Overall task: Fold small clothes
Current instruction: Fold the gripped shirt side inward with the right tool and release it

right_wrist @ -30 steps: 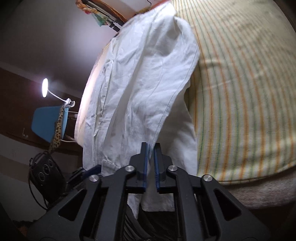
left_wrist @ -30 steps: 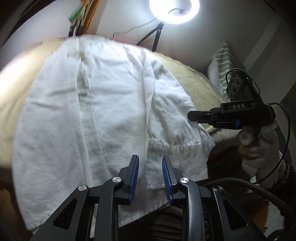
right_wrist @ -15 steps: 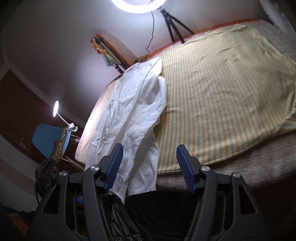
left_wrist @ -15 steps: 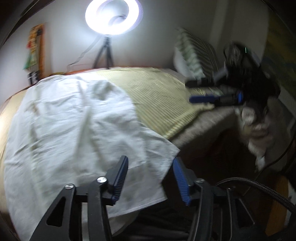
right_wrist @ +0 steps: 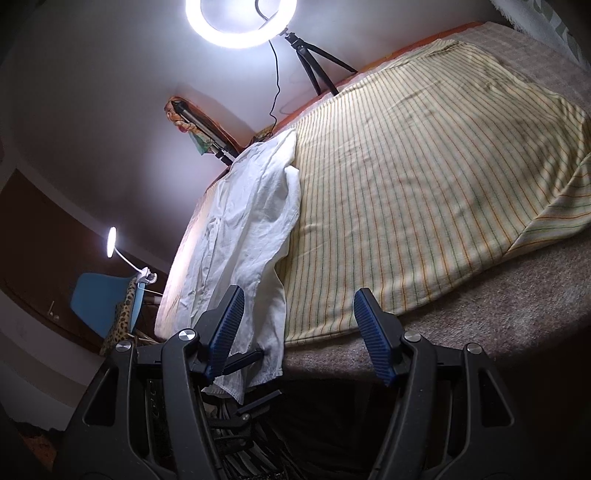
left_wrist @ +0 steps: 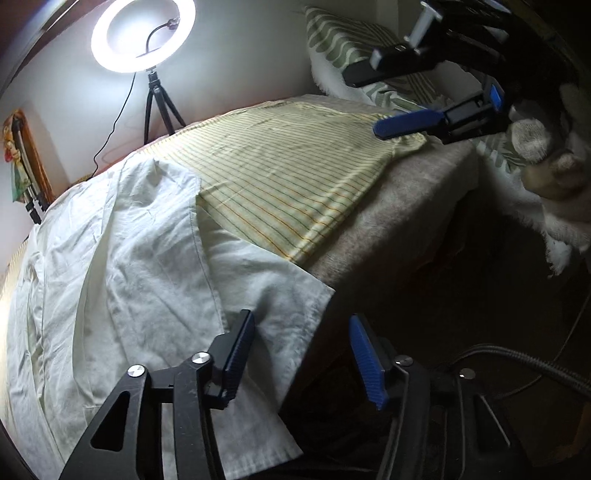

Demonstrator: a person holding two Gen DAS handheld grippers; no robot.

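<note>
A white garment (left_wrist: 122, 266) lies spread on the left part of the bed, its lower hem hanging over the front edge; it also shows in the right wrist view (right_wrist: 251, 221). My left gripper (left_wrist: 301, 354) is open and empty just in front of the hanging hem. My right gripper (right_wrist: 295, 328) is open and empty, held off the bed's front edge to the right of the garment; it shows in the left wrist view (left_wrist: 365, 99) at the upper right, above the bed corner.
A yellow striped sheet (left_wrist: 288, 173) covers the bed over a grey blanket (right_wrist: 498, 314). A ring light on a tripod (left_wrist: 142, 35) stands behind the bed. A green patterned pillow (left_wrist: 343, 40) lies at the far right. A blue chair (right_wrist: 99, 299) and a desk lamp (right_wrist: 110, 247) stand at left.
Both grippers opened and pulled back from the garment. The right gripper moved off to the right and up. The views swung up toward the ring light.
</note>
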